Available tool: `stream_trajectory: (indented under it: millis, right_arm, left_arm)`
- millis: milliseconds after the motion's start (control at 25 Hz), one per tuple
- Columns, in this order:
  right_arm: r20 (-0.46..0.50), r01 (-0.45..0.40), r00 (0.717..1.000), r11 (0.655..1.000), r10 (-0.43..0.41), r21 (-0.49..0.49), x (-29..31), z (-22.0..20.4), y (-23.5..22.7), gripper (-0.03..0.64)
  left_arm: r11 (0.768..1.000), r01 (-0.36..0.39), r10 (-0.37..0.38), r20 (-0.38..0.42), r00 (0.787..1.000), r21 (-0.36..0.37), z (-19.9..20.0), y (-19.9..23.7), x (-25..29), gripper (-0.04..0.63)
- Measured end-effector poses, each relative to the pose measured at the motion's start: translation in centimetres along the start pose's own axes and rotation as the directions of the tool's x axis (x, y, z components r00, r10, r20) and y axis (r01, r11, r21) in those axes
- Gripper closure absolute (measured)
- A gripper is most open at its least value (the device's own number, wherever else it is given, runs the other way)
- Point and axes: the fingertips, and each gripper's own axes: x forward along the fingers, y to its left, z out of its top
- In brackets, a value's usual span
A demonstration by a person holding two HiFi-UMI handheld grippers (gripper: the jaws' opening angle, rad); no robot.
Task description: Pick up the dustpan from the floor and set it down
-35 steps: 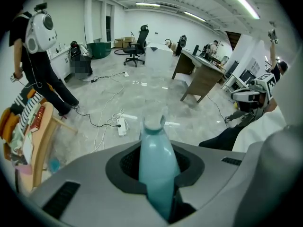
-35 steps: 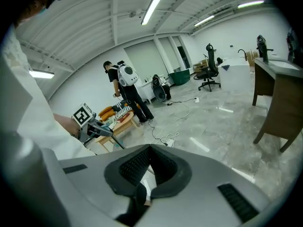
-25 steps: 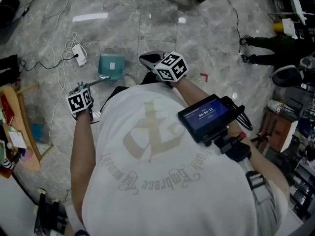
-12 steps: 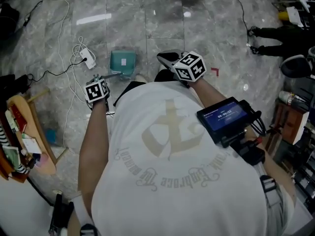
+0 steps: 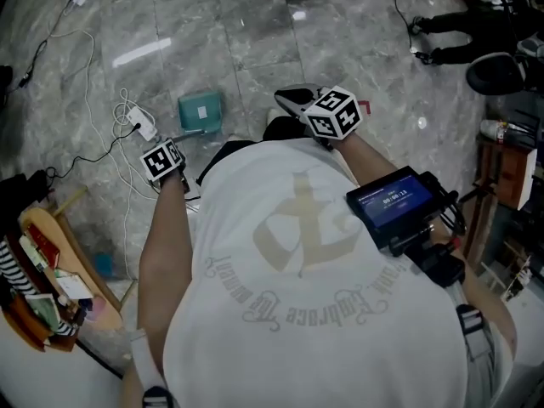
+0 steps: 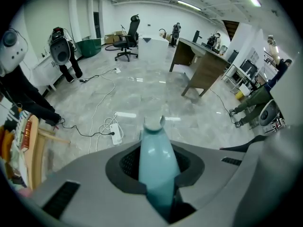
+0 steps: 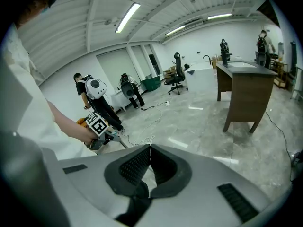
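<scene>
A teal dustpan lies low over the grey marble floor just ahead of me. Its long handle runs back to my left gripper, below the marker cube. In the left gripper view the teal handle fills the gap between the jaws of the left gripper, which is shut on it. I cannot tell whether the pan touches the floor. My right gripper hovers to the right of the dustpan, apart from it. In the right gripper view the right gripper is shut with nothing in it.
A white power strip with looped cables lies on the floor left of the dustpan. A wooden stool with clutter stands at the left. A red mark is on the floor at right. A brown desk stands further off.
My left gripper has sunk toward the floor with the dustpan handle still in it. The right gripper has drifted sideways and rolled a little. Both keep their jaws as they were.
</scene>
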Motion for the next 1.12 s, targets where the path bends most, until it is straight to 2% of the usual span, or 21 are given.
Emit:
stream_trajectory:
  millis: [360,520,680,720,840,1120]
  right_arm:
    - [-0.034,0.065,0.997,0.998,-0.064,0.021,-1.3,-1.8,-1.6,0.598]
    - [-0.030,0.084,0.996,0.996,-0.083,0.026,-1.6,-1.6,-2.4,0.600]
    - [-0.035,0.081,0.996,0.996,-0.081,0.020,-1.5,-1.4,-2.2,0.600]
    - [-0.036,0.079,0.996,0.997,-0.079,0.015,-1.5,-1.3,-2.1,0.598]
    - [-0.038,0.068,0.997,0.998,-0.068,-0.002,-1.3,-0.8,-1.7,0.600]
    - [-0.036,0.013,0.999,0.998,-0.015,-0.060,-0.6,0.3,-0.6,0.600]
  left_arm:
    - [0.996,-0.074,0.073,-0.024,0.997,-0.044,0.0,0.7,2.8,0.500]
    - [0.992,-0.085,0.082,-0.039,0.996,-0.089,-1.0,1.6,3.2,0.500]
    - [0.992,-0.081,0.076,-0.048,0.996,-0.101,-2.2,1.9,3.1,0.500]
    - [0.991,-0.079,0.074,-0.053,0.996,-0.105,-2.5,1.9,3.0,0.495]
    - [0.990,-0.073,0.066,-0.061,0.996,-0.119,-3.5,2.1,2.7,0.416]
    - [0.998,-0.028,0.029,0.019,0.999,-0.056,-3.4,0.5,0.5,0.399]
